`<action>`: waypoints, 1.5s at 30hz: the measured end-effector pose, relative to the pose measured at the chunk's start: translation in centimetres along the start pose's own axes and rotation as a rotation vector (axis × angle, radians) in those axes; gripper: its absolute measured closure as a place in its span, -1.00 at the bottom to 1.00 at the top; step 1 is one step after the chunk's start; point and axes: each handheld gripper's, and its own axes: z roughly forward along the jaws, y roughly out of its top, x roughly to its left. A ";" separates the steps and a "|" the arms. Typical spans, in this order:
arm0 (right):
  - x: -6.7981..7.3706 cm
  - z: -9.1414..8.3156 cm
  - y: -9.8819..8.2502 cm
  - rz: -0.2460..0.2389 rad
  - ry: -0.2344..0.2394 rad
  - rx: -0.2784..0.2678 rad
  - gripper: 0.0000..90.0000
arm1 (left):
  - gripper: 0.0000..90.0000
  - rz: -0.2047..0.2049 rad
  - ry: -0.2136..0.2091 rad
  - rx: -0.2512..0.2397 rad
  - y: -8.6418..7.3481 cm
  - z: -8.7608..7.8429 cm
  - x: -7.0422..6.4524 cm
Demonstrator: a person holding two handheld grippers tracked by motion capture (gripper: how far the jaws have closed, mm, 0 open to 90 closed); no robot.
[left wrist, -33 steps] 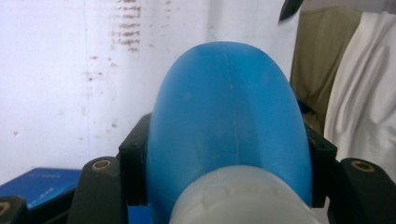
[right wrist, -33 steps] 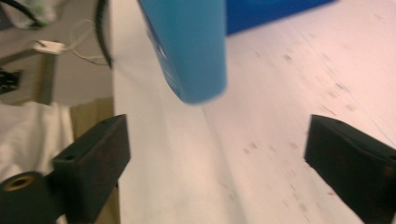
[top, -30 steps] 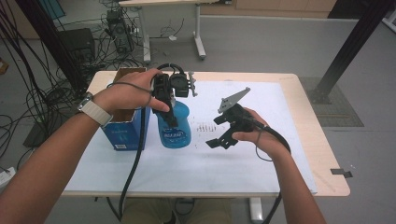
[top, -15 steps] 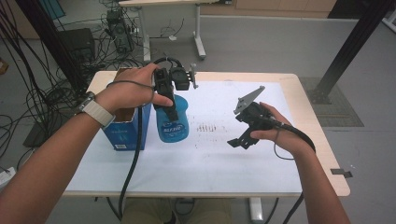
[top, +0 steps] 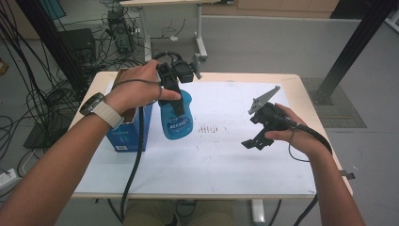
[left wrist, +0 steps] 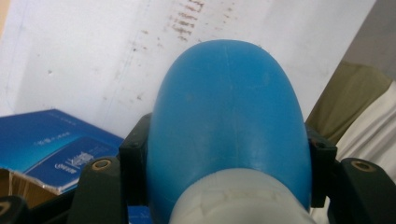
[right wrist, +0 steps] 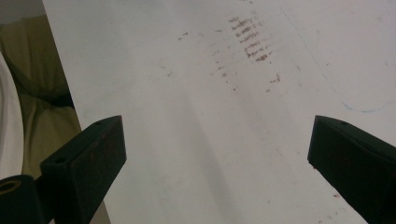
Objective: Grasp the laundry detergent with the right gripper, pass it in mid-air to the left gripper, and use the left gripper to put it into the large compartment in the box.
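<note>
Forearms enter from the near edge as you work over the white sheet covering the surface (top: 207, 165). Nearest you, your right gripper (top: 256, 141) hangs just above the sheet with nothing in it; its own view shows the jaws spread wide over bare paper, near a patch of reddish-brown smudge marks (right wrist: 252, 39). It sits well apart from the work, most likely parked so the other hand has room.

Farther in, your left gripper (top: 181, 110) has its jaws clenched on the blue bottle (top: 178, 117), gripping it high, where the blue body meets its white neck. The bottle hangs tilted from that grip, its base toward you and, by the look of it, just off the sheet. A hold that high probably lets you carry it clear of the blue carton (top: 128, 134) standing just beside it, flaps open; whether the bottle came from there or is bound for it cannot be told.

White lettering runs across a label on the bottle's lower body, and more white print marks the carton's side (left wrist: 70, 161), but both are too small and blurred to read.

Beyond the surface, cables trail over the grey floor.
</note>
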 end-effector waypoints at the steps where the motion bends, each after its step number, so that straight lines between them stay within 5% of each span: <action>1: 0.0 -0.1 0.0 -0.002 -0.002 0.004 -0.91 | -0.16 -0.010 0.006 0.004 0.0 -0.1 0.0; 15: -0.4 -0.4 -1.0 -0.004 -0.007 0.071 -0.89 | -0.16 -0.145 0.031 0.007 -0.4 -2.1 0.6; 30: -0.5 -1.5 -1.3 -0.020 -0.024 0.058 -0.88 | -0.16 -0.262 0.042 0.006 0.0 -4.0 0.7; 35: -0.5 -1.8 -1.2 -0.021 -0.030 0.047 -0.88 | -0.16 -0.346 0.049 -0.003 -0.1 -5.0 1.1; 45: -0.6 -2.0 -1.3 -0.032 -0.032 0.056 -0.87 | -0.16 -0.423 0.060 0.017 -0.1 -6.1 1.4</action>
